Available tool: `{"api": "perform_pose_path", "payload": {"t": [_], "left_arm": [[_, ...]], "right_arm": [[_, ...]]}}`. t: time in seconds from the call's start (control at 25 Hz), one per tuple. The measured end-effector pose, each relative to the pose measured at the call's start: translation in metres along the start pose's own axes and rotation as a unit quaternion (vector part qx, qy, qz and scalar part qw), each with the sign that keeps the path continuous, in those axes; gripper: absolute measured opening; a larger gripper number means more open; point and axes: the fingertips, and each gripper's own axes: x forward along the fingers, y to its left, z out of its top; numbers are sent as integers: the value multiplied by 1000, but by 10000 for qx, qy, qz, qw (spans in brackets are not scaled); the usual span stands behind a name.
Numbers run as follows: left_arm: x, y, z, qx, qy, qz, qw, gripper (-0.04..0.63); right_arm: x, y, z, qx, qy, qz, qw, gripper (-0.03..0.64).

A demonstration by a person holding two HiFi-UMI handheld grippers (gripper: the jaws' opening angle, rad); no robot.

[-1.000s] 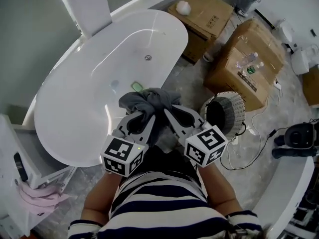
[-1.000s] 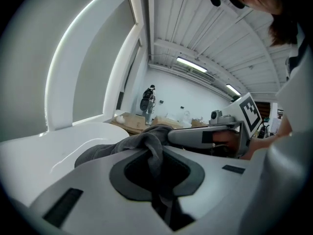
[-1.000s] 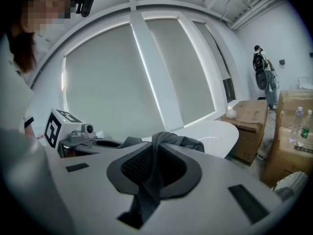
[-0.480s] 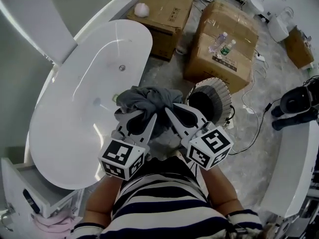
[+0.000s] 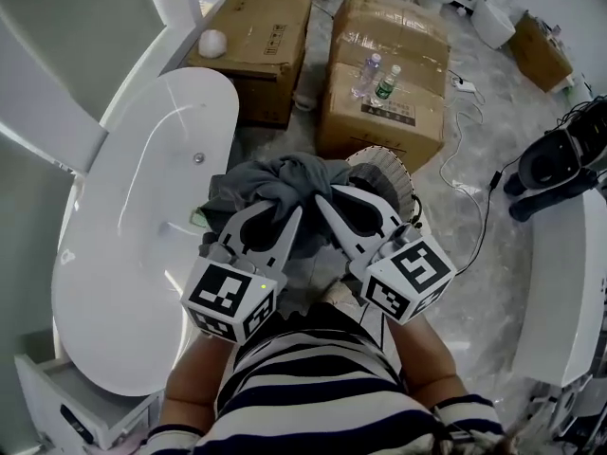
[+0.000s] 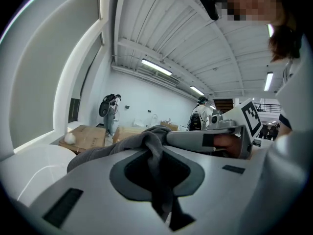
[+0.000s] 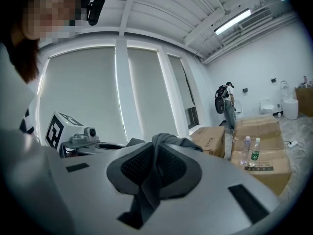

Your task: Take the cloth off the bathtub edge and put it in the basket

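A dark grey cloth hangs bunched in the air, pinched by both grippers at once. My left gripper is shut on its left part and my right gripper on its right part. The cloth sits between the white bathtub and the round ribbed basket, covering the basket's left rim. In the left gripper view a fold of cloth runs down between the jaws of the left gripper. The right gripper view shows cloth squeezed between the pads of the right gripper.
Two cardboard boxes stand beyond the basket; bottles rest on one, a white ball on the other. Cables trail over the floor at the right, near black equipment. My striped top fills the bottom.
Both grippers carried the cloth rightward, away from the bathtub edge, so it now overlaps the basket's left rim. The jaws stayed closed on it throughout.
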Motion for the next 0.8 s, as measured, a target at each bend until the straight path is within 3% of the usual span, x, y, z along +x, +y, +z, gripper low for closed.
{"api": "perform_pose_path", "payload": {"t": [0.48,0.8], "left_arm": [[112,-68,41,132,-225,-857,9960,49],[175,-119,28,305,14,-1384,9899,49]], "right_arm": [[-67,-106,50,-200,-491,-764,9957,55],[-116,-168,42,-77,-567,-1367,9890,55]]}}
